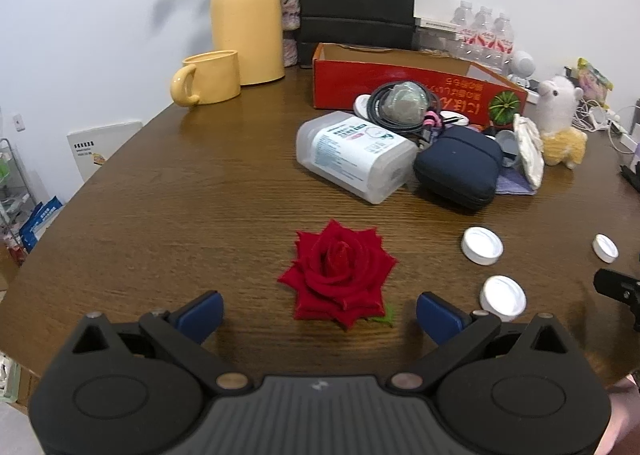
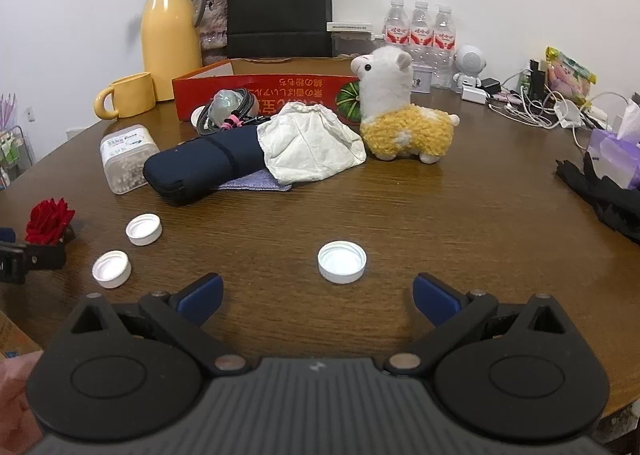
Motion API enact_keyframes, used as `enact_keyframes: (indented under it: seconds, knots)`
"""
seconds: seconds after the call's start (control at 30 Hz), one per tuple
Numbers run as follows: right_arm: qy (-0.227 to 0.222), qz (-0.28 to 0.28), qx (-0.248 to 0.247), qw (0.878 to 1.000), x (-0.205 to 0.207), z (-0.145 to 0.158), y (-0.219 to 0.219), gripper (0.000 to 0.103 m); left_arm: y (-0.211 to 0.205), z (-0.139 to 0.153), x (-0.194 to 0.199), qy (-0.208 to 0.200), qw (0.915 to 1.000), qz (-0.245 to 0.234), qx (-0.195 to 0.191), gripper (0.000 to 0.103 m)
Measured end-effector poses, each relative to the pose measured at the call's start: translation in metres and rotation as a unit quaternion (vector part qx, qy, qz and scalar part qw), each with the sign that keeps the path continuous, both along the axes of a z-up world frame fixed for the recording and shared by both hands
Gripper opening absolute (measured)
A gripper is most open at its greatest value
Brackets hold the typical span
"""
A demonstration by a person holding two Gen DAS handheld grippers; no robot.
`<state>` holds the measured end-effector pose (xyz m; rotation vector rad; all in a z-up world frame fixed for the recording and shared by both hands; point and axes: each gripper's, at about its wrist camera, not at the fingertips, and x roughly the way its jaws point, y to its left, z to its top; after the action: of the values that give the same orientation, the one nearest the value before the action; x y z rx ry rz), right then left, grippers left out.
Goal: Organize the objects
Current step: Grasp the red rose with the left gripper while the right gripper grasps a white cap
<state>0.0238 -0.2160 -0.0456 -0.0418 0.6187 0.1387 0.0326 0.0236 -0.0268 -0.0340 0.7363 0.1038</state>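
Both grippers hover low over the brown desk [image 1: 180, 215] with jaws spread wide and empty: the left gripper [image 1: 319, 313] frames a red rose [image 1: 338, 275] lying just ahead of its fingertips, and the right gripper [image 2: 317, 297] faces a white bottle cap [image 2: 342, 261]. Two more white caps [image 2: 144, 229] lie between rose and cap. Farther back, a clear plastic jar [image 1: 354, 155], navy pouch [image 1: 458, 167], plush alpaca [image 2: 404, 111] and red cardboard box [image 1: 404, 85] cluster before a yellow thermos [image 1: 248, 21] and mug [image 1: 208, 77].
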Motion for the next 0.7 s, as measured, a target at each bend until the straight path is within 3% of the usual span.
enact_keyframes:
  seconds: [0.37, 0.6, 0.67, 0.7]
  knots:
    - [0.001, 0.017, 0.003, 1.000, 0.015, -0.007, -0.008, 0.075, 0.003, -0.003, 0.016, 0.001, 0.9998, 0.021, 0.005, 0.103]
    - [-0.008, 0.027, 0.005, 1.000, 0.018, -0.006, -0.009, 0.047, -0.001, -0.003, 0.020, 0.002, 0.9998, 0.021, 0.004, 0.103]
    - [-0.012, 0.029, 0.003, 0.999, 0.018, -0.006, -0.008, 0.039, -0.002, -0.003, 0.019, -0.003, 0.9998, 0.020, 0.005, 0.098]
    - [-0.012, 0.030, 0.003, 0.999, 0.019, -0.006, -0.008, 0.035, -0.002, -0.002, 0.018, -0.009, 0.9998, 0.018, 0.005, 0.086]
